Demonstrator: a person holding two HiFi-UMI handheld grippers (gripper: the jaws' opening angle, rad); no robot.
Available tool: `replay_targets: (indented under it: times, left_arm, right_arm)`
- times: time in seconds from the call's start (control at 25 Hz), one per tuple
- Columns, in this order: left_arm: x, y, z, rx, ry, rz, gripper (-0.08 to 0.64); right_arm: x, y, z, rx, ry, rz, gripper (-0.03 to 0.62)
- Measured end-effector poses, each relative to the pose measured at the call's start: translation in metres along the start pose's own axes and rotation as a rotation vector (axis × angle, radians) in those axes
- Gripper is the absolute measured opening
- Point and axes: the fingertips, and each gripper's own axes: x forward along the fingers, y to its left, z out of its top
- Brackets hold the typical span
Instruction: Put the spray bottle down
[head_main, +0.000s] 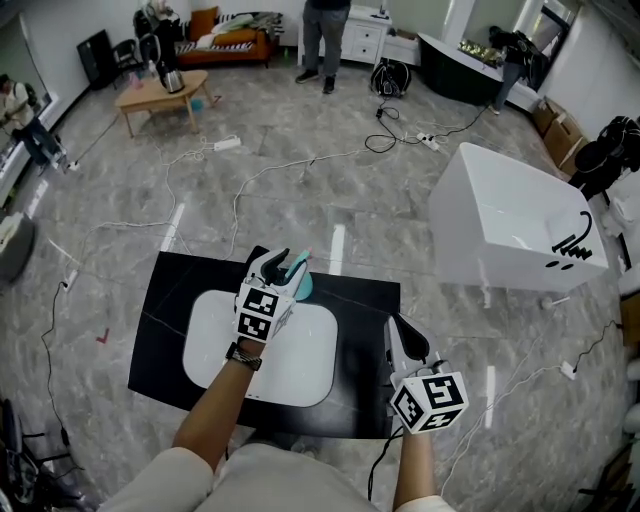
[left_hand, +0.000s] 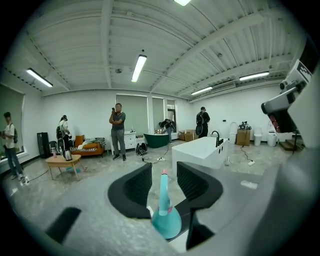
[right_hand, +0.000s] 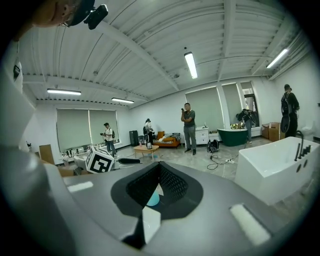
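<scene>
Teal spray bottle (left_hand: 165, 220), black table (head_main: 165, 300), white mat (head_main: 300, 365), grey veined floor (head_main: 300, 190)

Right claw (right_hand: 160, 169), mine: black ribbed pads drawn in, tips seeming to touch, nothing gripped.

- Beyond the pads: a sliver of teal, probably the spray bottle (right_hand: 152, 199); too little shows to be sure.
- To my left: marker cube (right_hand: 101, 160) of my other claw.
- To my right: white bathtub (right_hand: 270, 167).
- Mid-room: one standing person (right_hand: 189, 127), low wooden table (right_hand: 146, 148), orange sofa (right_hand: 167, 141), dark green tub (right_hand: 232, 136).
- Two more people: one far left (right_hand: 108, 136), one far right (right_hand: 289, 107).
- Overhead: strip light (right_hand: 191, 65) on a ribbed ceiling.
</scene>
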Motion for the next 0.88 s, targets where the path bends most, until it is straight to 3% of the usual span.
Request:
replay_targets:
  times: [0.4, 0.88]
  left_arm:
    - [-0.079, -0.013, 0.013, 0.021, -0.057, 0.019, 0.006]
    - [-0.189, -0.064, 0.039, 0.047, -0.114, 0.002, 0.003]
  right_arm:
    - [-0.028, 0.031, 0.016, -0.050, -0.045, 0.042, 0.006]
    - [-0.073, 0.088, 0.037, -0.091, -0.099, 0.116, 0.006]
